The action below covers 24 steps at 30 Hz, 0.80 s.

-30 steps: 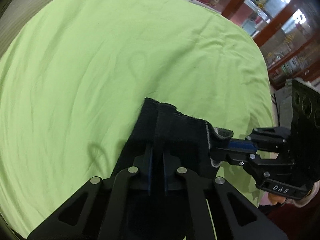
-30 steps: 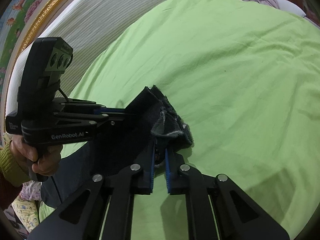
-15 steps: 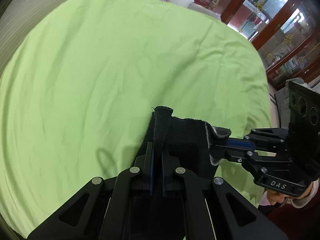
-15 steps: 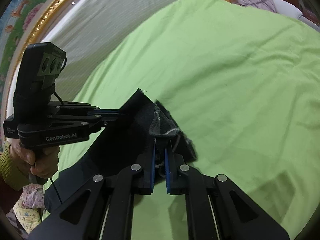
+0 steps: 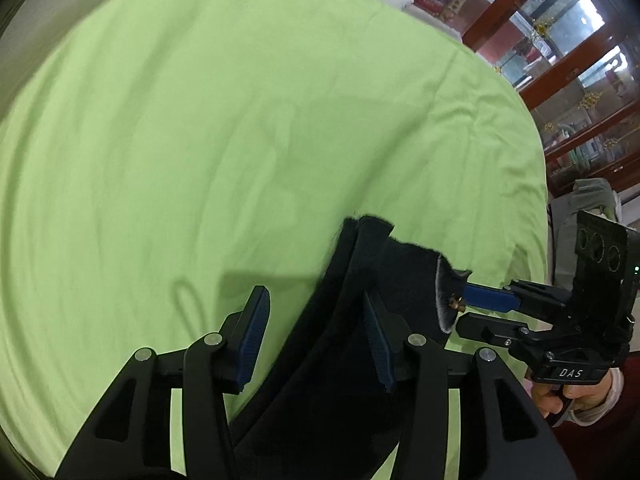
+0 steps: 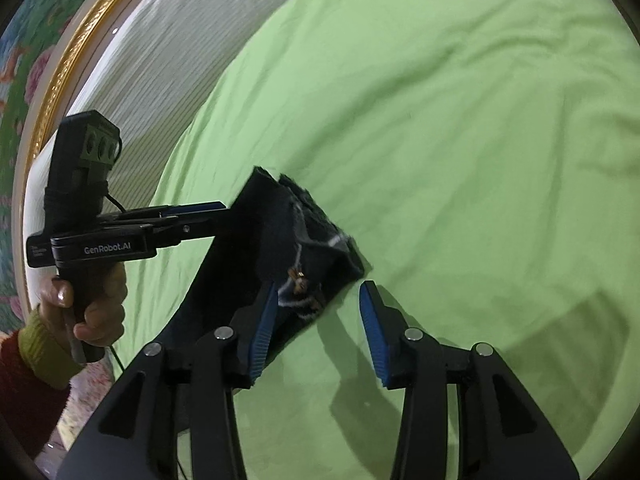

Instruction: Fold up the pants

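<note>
The left tool point(image 5: 316, 330) stands with its blue pads spread wide and nothing between them; its left pad point(image 5: 254, 330) hangs over bare sheet, its right pad lies against the dark pants point(image 5: 384, 280) without pinching them. The pants lie on the green bed point(image 5: 200, 120) just ahead of this tool, a narrow black length running back under it, with the waistband end furthest forward. To the right of the pants, the right tool point(image 6: 320, 320) is also spread open and grips nothing: its left pad sits beside the waistband corner point(image 6: 300, 276), where pale stitching and a small brass fastener show, and its right pad is over bare sheet.

The cloth looks soft, light and limp, likely fleecy, so it should slump and crease wherever it is unsupported. The thick waistband seam is the firmest hold; each tool would do best to pinch a corner of that edge, through all layers.
</note>
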### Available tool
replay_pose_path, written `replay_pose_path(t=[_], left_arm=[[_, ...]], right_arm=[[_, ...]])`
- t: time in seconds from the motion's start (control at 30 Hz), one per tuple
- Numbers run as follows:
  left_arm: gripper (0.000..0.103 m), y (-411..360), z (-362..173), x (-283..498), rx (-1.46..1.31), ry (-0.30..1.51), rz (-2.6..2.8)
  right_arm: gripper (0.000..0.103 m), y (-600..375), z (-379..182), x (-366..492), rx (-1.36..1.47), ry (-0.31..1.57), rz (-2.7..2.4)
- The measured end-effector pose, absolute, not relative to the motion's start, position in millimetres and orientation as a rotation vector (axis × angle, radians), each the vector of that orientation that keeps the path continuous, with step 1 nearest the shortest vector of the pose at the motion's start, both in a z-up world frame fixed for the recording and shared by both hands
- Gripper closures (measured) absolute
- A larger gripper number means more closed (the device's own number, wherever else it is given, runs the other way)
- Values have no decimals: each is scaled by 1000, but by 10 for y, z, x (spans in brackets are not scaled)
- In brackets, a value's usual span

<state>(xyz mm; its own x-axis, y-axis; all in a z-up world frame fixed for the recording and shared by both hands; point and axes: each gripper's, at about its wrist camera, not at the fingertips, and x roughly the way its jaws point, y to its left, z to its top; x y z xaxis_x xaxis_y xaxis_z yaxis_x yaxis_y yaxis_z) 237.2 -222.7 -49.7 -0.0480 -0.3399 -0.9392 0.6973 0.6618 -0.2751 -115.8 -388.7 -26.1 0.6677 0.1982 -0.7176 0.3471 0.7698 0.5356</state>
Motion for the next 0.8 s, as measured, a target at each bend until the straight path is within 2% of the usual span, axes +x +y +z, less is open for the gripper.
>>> replay_pose_path(t=[0.2,0.23,0.27,0.37,0.43,0.63,0.8], left_arm=[[57,-2364,-729,2394,306,1458,-882],[58,-2389,-749,2403,292,1463,-891],[59,-2397,-760,2409,287,1463,-900],[84,-2391,-748,2403,255,1468,-927],[91,-2371,-696,2379,239,1455,-937],[93,-2119,-301,2267,145,1368,-953],[93,-1623,147,2139,52,1278,-944]], right_arm=[[59,-3857,-448,-1188,781,842,-51],[62,-3849,-447,-1182,785,841,-41],[73,-3830,-464,-1184,780,846,-34],[89,-3838,-464,-1140,760,854,-22],[90,-3816,-402,-1213,737,832,0],[91,-3626,-66,-1358,647,770,111],[91,-3327,202,-1419,611,729,275]])
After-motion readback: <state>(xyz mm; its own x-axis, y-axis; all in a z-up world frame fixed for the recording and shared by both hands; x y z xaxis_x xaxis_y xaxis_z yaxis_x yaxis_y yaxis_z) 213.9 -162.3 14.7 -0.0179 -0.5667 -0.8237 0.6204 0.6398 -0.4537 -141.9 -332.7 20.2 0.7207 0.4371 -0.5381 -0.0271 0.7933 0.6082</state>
